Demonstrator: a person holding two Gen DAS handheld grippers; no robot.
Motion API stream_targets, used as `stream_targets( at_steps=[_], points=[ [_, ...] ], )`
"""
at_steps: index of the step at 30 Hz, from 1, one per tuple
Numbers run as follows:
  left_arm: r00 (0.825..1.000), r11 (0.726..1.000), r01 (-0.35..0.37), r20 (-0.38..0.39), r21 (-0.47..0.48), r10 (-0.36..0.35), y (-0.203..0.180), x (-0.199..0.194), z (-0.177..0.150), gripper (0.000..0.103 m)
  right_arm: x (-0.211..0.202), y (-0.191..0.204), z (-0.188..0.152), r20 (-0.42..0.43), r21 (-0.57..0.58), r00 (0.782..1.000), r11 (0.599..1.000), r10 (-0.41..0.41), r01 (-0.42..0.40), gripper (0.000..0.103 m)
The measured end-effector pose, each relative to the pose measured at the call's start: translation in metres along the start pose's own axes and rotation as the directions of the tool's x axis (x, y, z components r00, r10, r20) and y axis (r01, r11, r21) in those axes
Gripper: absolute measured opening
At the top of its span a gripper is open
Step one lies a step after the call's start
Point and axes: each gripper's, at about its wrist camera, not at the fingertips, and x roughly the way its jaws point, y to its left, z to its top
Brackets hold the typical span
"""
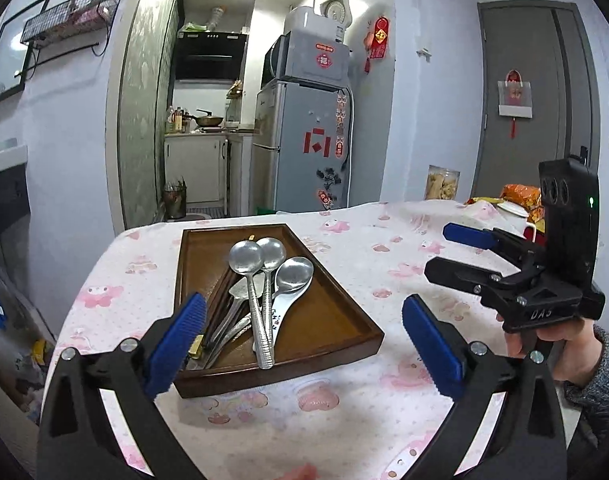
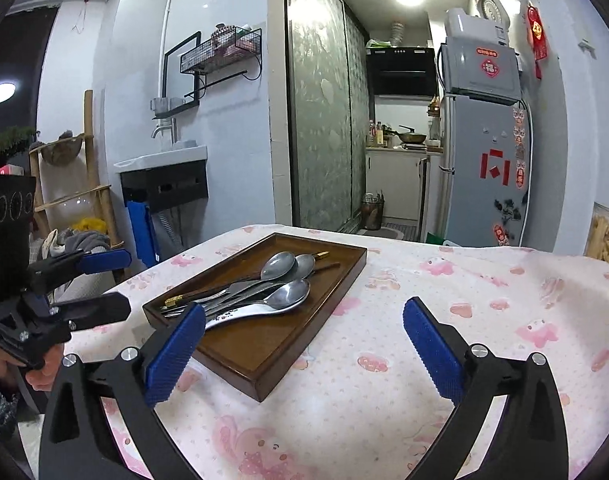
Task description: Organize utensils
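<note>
Spoons (image 1: pixel 264 280) lengthwise in tray (image 1: pixel 344 320), bowls far end | both grippers wide open, empty

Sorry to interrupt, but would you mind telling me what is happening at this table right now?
A person holds a tool in each hand above a table with a pink patterned tablecloth. A dark wooden rectangular tray holds a jumbled pile of metal spoons and dark chopsticks. The left tool and right tool are both open and empty, so no utensil is being gripped yet.
</note>
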Motion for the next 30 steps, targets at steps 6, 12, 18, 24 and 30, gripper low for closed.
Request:
stream_targets(
  at_steps=[6, 12, 18, 24, 30],
  points=[
    [0.997, 0.998, -0.040, 0.066, 0.053, 0.037, -0.010, -0.012, -0.003, 0.100, -0.006, 0.006, -0.001, 0.026, -0.025, 1.000, 1.000, -0.007, 0.008, 0.100],
    [0.997, 0.997, -0.046, 0.063, 0.057, 0.042, -0.011, -0.009, -0.002, 0.100, -0.008, 0.012, -0.001, 0.037, -0.051, 0.999, 0.999, -0.007, 0.009, 0.100],
    [0.996, 0.997, -0.064, 0.065, 0.052, 0.061, -0.009, -0.010, -0.003, 0.100, -0.009, 0.016, -0.002, 0.038, -0.053, 0.999, 0.999, -0.006, 0.008, 0.100],
    [0.996, 0.997, -0.064, 0.066, 0.051, 0.060, -0.009, -0.010, -0.003, 0.100, -0.010, 0.016, -0.002, 0.038, -0.054, 0.999, 0.999, -0.006, 0.008, 0.100],
    [0.996, 0.997, -0.064, 0.066, 0.052, 0.060, -0.008, -0.010, -0.003, 0.100, -0.010, 0.016, -0.002, 0.038, -0.054, 0.999, 0.999, -0.006, 0.008, 0.100]
  ],
)
